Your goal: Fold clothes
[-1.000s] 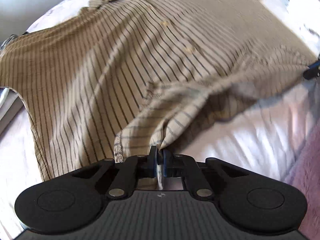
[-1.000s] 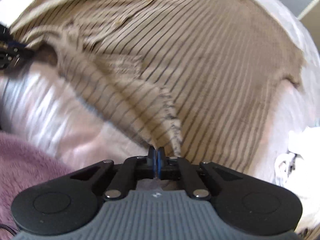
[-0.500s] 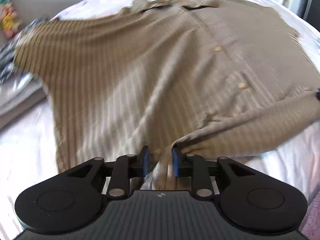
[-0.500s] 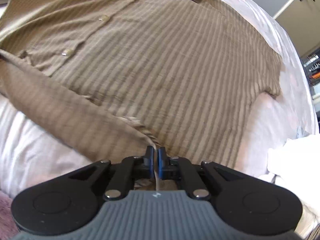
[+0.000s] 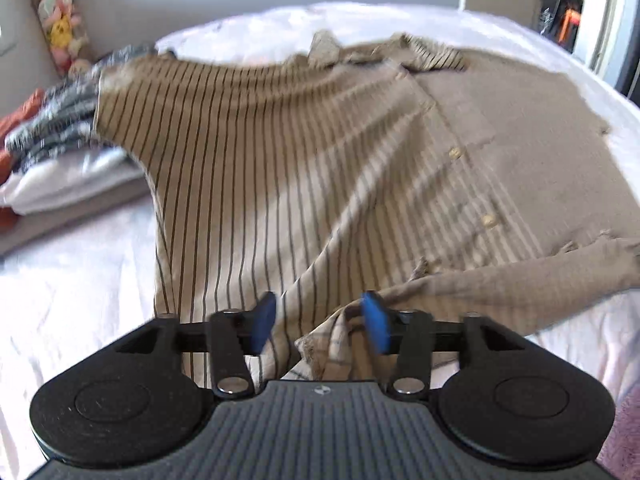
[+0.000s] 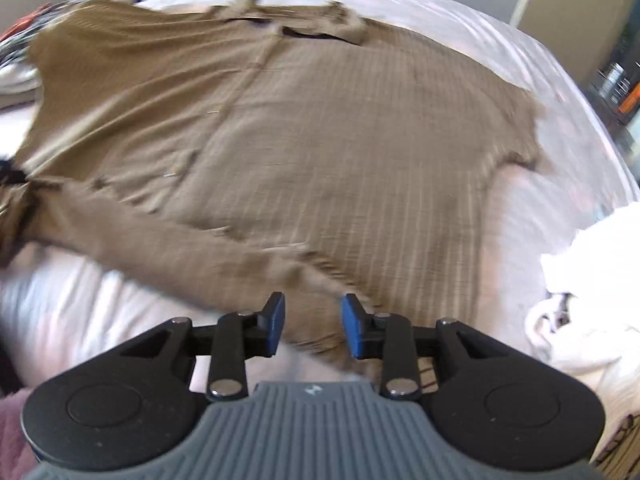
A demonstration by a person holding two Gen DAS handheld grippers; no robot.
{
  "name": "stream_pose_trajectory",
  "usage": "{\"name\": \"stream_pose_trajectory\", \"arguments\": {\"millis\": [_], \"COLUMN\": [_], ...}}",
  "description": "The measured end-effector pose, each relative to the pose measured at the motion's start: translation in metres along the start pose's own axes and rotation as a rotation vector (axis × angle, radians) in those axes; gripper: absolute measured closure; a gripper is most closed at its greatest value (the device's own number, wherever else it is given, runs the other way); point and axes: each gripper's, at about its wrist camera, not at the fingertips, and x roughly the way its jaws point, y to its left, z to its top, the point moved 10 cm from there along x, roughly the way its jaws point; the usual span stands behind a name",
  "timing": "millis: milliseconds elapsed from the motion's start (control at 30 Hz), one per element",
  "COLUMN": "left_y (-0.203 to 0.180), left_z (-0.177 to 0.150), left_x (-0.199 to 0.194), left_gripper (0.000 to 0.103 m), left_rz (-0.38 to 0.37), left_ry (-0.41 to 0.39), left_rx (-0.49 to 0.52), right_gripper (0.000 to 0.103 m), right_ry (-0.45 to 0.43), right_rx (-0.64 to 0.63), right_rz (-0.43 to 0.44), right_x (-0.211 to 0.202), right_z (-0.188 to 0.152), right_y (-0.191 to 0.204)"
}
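A tan button-up shirt with thin dark stripes (image 5: 304, 168) lies spread face up on a white bed, collar at the far end. Its hem is turned back into a rumpled fold along the near edge. My left gripper (image 5: 320, 320) is open, its blue pads (image 5: 376, 320) apart with the hem corner lying loose between them. In the right wrist view the same shirt (image 6: 328, 128) fills the middle, blurred. My right gripper (image 6: 312, 324) is open over the other hem corner, and the cloth rests between the fingers without being pinched.
The white bed sheet (image 5: 72, 280) surrounds the shirt. A stack of folded clothes (image 5: 52, 144) sits at the far left. White crumpled cloth (image 6: 588, 288) lies at the right. A pink fuzzy blanket (image 6: 12, 420) shows at the near edge. Walls and a doorway stand beyond the bed.
Both grippers have gone from shut on the shirt's hem to open, letting the cloth go. The shirt has dropped flat on the bed and both cameras have risen and pulled back.
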Motion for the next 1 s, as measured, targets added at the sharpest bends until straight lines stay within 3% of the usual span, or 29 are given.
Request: {"name": "stream_pose_trajectory", "arguments": {"millis": [133,233,333,533,633,900,1000], "left_y": [-0.014,-0.025,-0.039,-0.07,-0.081,-0.076,-0.06], "left_z": [0.002,0.002,-0.009,-0.026,-0.029,-0.023,-0.014], "left_x": [-0.013,-0.022,-0.021,-0.017,-0.01,0.027,0.033], "left_gripper": [0.055,0.056,0.058,0.061,0.061,0.062,0.063], "left_rz": [-0.05,-0.089,-0.139,-0.24,-0.246,-0.208,-0.163], "left_ry": [-0.05,-0.08,-0.051,0.008,0.029,0.058,-0.002], "left_rx": [0.066,0.118,0.19,0.312,0.363,0.311,0.238], "right_gripper": [0.068,0.07,0.07,0.071,0.071,0.071,0.087], "right_ry": [-0.006,0.015,0.01,-0.018,-0.008,0.07,0.024], "right_rx": [-0.115,-0.124,-0.151,-0.219,-0.256,-0.367,-0.305], "right_rz": [0.017,0.041,0.02,0.107,0.139,0.116,0.05], "right_x": [-0.001,0.005,0.007,0.003,0.005,0.038,0.05], "right_z": [-0.011,-0.024,-0.029,-0.034,-0.032,-0.019,-0.004], "right_y": [0.028,0.039,0.043,0.059,0.068,0.08,0.067]}}
